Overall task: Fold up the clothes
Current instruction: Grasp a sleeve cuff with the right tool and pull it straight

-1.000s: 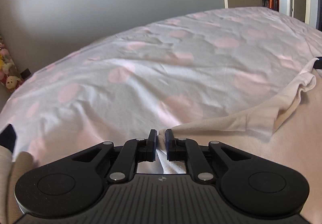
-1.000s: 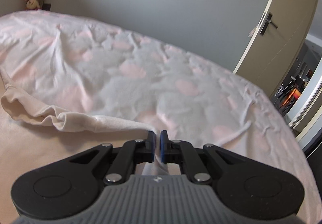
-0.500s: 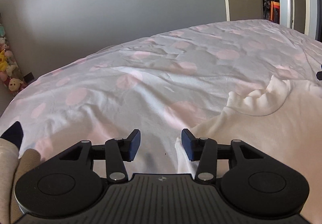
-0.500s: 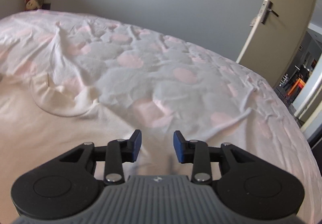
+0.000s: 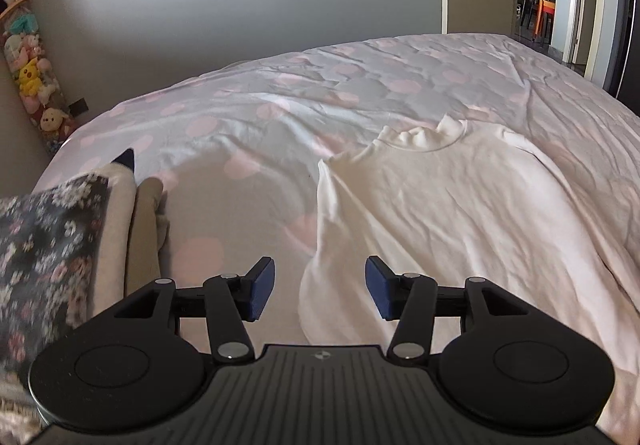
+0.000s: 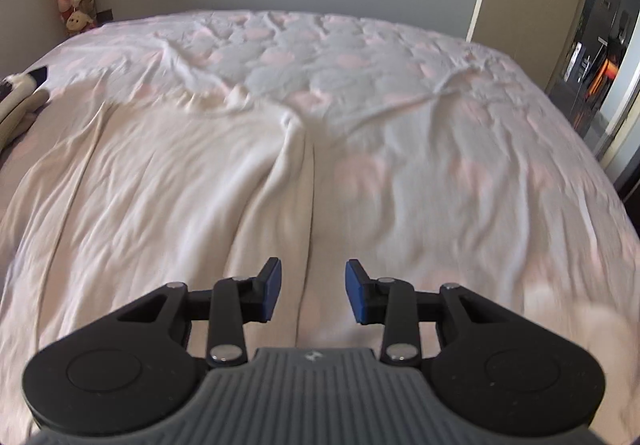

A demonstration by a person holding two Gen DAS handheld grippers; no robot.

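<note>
**Mia:** Look at the fingers first. The left gripper point(image 5: 320, 293) has its two blue pads wide apart, and nothing is between them but air. The right gripper point(image 6: 313, 291) is the same, spread wide and holding nothing.

**Ben:** So where is the shirt?

**Mia:** The cream top point(image 5: 460, 213) is lying on the bed point(image 5: 280, 101), right in front of both grippers. Its side edge runs just past the left fingers. In the right view, the cream top point(image 6: 160, 181) shows a long fold line running up between the right fingers.

**Ben:** Is it folded yet?

**Mia:** I think not much. It is spread out flat, with the neck hole at the far end. The neck is a bit bunched, and there are lots of little wrinkles. It is still big and wide, not a neat small square. I cannot tell if the sleeves are tucked under.

**Ben:** What is that at the side?

**Mia:** A pile of other clothes point(image 5: 80, 245), with a dark flowery one on top. They look stacked, so maybe those are done. The cream one looks like it still needs folding.
</note>
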